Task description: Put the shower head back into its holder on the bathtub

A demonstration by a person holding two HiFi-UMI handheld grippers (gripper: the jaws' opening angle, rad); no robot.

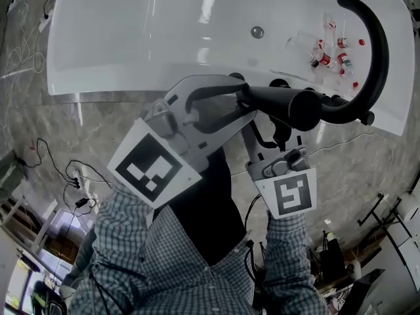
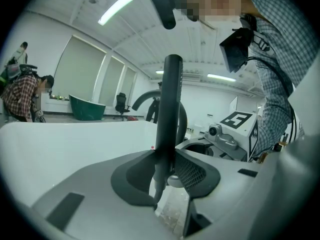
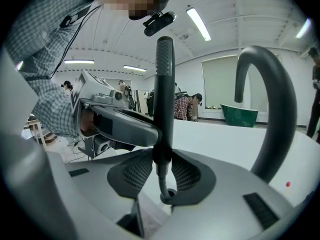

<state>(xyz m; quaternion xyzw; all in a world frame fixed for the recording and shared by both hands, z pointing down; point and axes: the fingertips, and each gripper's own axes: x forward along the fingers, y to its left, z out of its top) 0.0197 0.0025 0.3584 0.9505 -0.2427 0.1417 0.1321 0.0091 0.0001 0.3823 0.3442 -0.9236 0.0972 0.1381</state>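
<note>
- Shower head [image 1: 282, 104]: a black, stick-shaped wand. It is gripped by both grippers at once and held in the air just over the near rim of the white bathtub [image 1: 131, 38], seated in no fitting.
- Left gripper [image 2: 167, 165]: its jaws are clenched on the wand, with a dark pad pressing each side. In the head view this gripper [image 1: 231, 101] takes the wand's left end.
- Right gripper [image 3: 163, 171]: its jaws are likewise clenched on the wand. The ribbed pads lie flat against it, just above where the hose [image 3: 162, 190] leaves its lower end. In the head view this gripper [image 1: 274, 136] reaches up from beneath the wand.
- The hose [image 1: 261, 136] hangs in a dark loop under the wand, between the two grippers.
- Black knobs [image 1: 282, 83] sit on the tub rim just behind the wand (which of these fittings is the holder I cannot tell).
- Faucet spout [image 1: 377, 51]: a tall black arch rising from the rim, near the wand's thick end. It also shows in the right gripper view [image 3: 272, 114].
- Small bottles [image 1: 331, 51] with red caps lie on the tub's white surface under the arch.
- Checked sleeves [image 1: 164, 268] run back from the grippers, and cables [image 1: 52, 163] trail over the marbled floor [image 1: 98, 120].
</note>
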